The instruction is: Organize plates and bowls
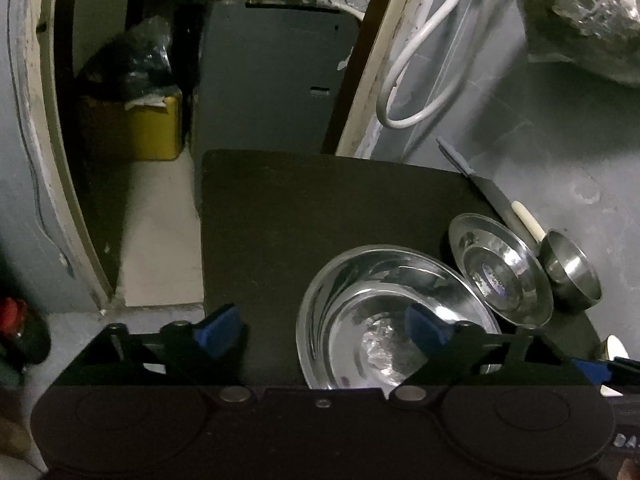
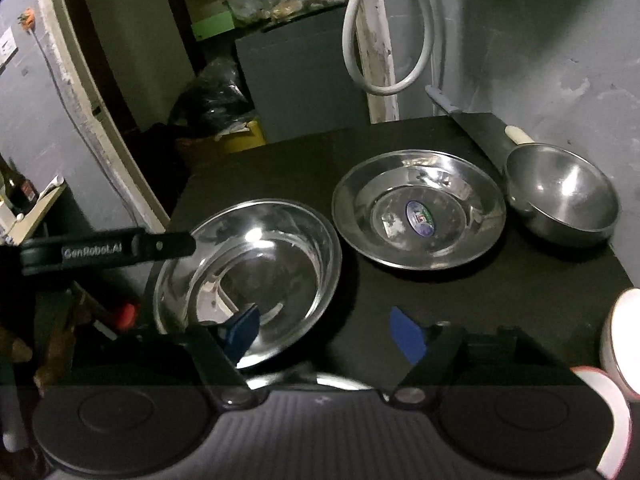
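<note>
Three pieces of polished steel sit in a row on the matte black counter (image 2: pixel 500 300). The large bowl (image 2: pixel 248 276) is round, deep and mirror-bright, with a thin rolled rim and a flat base that throws back blurred highlights; it stands at about 7 o'clock on the counter in the right wrist view. Just beside it, toward 1 o'clock, lies the plate (image 2: pixel 420 210), a shallow wide-rimmed steel dish with a stepped centre bearing an oval blue-and-white sticker (image 2: pixel 420 214). Near the plate, at 3 o'clock from it and by the grey wall, stands the small bowl (image 2: pixel 560 196), duller and brushed, with a cream handle-like rod (image 2: pixel 518 135) behind it. The left gripper (image 1: pixel 322 330) hangs with its blue-padded jaws wide apart, holding nothing, its right pad over the large bowl's near rim. The right gripper (image 2: pixel 324 330) is likewise spread wide and empty, its left pad over the same bowl's near edge. A white hose (image 2: pixel 384 40) loops on the wall at 12 o'clock.
</note>
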A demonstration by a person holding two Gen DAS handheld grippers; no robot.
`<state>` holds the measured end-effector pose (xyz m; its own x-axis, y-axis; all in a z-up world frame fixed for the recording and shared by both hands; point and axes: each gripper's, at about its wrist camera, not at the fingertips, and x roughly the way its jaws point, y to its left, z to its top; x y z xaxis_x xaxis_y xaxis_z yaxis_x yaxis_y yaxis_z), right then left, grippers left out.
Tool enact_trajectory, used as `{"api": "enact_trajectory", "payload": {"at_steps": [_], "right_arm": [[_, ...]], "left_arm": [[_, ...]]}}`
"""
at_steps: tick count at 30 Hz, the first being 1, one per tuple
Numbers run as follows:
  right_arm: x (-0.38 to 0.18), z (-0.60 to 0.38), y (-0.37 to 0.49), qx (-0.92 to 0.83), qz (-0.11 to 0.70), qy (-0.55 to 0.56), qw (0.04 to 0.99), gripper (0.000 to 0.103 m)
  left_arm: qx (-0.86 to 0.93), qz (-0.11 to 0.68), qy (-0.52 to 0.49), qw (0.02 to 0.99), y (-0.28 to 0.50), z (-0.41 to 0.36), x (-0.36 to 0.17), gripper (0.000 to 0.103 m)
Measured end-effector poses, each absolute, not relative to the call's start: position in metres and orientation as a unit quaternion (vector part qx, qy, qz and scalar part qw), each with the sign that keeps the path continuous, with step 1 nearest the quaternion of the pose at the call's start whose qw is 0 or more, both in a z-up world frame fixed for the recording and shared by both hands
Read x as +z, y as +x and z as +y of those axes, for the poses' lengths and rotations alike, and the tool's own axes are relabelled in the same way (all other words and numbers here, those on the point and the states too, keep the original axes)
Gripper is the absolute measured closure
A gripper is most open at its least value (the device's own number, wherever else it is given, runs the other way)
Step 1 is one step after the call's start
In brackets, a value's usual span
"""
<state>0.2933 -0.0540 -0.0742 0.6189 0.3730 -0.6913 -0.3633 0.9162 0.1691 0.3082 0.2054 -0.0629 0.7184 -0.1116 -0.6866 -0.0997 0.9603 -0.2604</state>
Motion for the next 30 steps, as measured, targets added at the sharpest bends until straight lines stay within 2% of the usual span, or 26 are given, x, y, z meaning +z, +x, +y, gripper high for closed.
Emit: {"api": "enact_trajectory", "payload": {"at_steps": [5, 7, 9, 14, 16, 19, 30], "right_arm": [[-0.083, -0.051, 0.308, 0.201, 0.403, 0.017, 0.893, 0.044], [-0.086, -0.049, 0.313, 0.204, 0.408, 0.017, 0.890, 0.051], [-0.088, -0.046, 0.316, 0.208, 0.411, 0.013, 0.887, 0.059], [-0.094, -0.043, 0.322, 0.213, 0.420, 0.017, 0.882, 0.075], [-0.096, -0.043, 0.323, 0.215, 0.423, 0.021, 0.880, 0.083], [-0.098, -0.044, 0.323, 0.218, 0.423, 0.021, 0.879, 0.084], [-0.088, -0.051, 0.314, 0.256, 0.411, 0.018, 0.875, 0.084]], "left_arm": [[-0.005, 0.389, -0.145, 0.910, 0.315, 0.208, -0.068, 0.039], [-0.009, 0.392, -0.154, 0.907, 0.316, 0.210, -0.070, 0.056], [-0.007, 0.401, -0.164, 0.901, 0.319, 0.212, -0.074, 0.066], [-0.006, 0.409, -0.169, 0.897, 0.318, 0.213, -0.078, 0.079], [-0.001, 0.412, -0.168, 0.896, 0.318, 0.215, -0.078, 0.090], [0.003, 0.414, -0.174, 0.893, 0.316, 0.218, -0.079, 0.095], [0.016, 0.395, -0.198, 0.897, 0.283, 0.217, -0.062, 0.095]]}}
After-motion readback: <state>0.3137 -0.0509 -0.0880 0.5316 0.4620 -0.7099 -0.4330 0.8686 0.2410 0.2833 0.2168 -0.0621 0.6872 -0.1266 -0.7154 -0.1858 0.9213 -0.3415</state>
